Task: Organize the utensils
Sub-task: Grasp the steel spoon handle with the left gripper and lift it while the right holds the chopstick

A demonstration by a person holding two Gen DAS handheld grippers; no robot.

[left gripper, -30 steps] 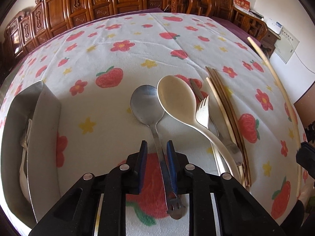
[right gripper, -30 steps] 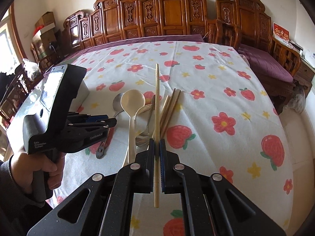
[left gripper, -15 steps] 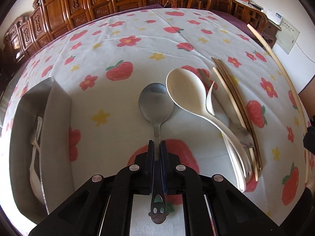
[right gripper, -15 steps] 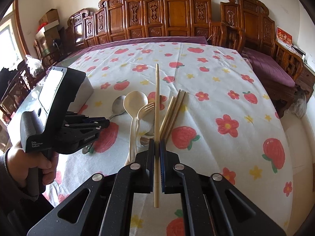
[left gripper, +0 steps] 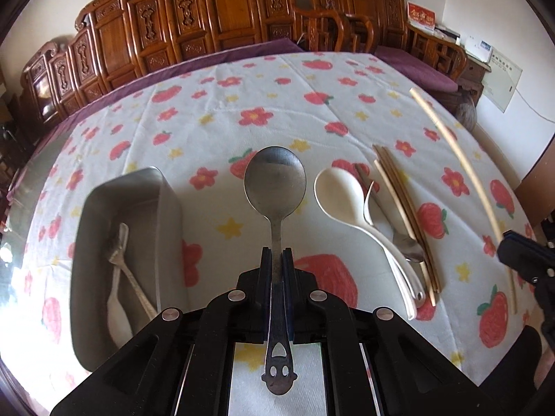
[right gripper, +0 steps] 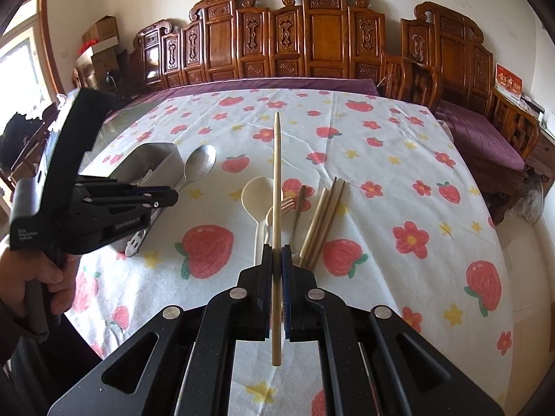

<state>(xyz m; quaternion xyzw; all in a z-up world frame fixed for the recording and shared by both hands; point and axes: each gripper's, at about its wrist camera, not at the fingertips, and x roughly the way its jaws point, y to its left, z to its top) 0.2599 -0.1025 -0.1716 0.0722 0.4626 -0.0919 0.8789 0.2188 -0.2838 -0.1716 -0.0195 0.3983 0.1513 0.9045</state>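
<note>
Step in hand, as judged: transfer of a picked utensil to the metal tray (left gripper: pixel 166 204).

Left gripper (left gripper: pixel 276 260): jaws clamped on the neck of the metal spoon (left gripper: pixel 274 182). The handle runs back between the fingers (left gripper: pixel 265 270), its cut-out end showing behind them; the bowl projects forward, clear of the tablecloth (left gripper: pixel 242 97). The spoon hangs just beside the tray, on the side facing the remaining utensils.

Right gripper (right gripper: pixel 276 256): jaws clamped on a single chopstick (right gripper: pixel 276 173), gripped toward its thick end, the tip pointing forward. It is held above the loose pile, well apart from the tray.

Tray contents: a fork (left gripper: pixel 119 246) and a pale utensil, type not discernible.

Remaining on the cloth, on the side of the spoon away from the tray: a white spoon (left gripper: pixel 338 190), a white fork (left gripper: pixel 369 204), a further metal utensil and several chopsticks (left gripper: pixel 402 208).

Next move, as judged: carry the spoon sideways over the tray rim, align it lengthwise with the tray, lower, then release. The chopstick follows.
</note>
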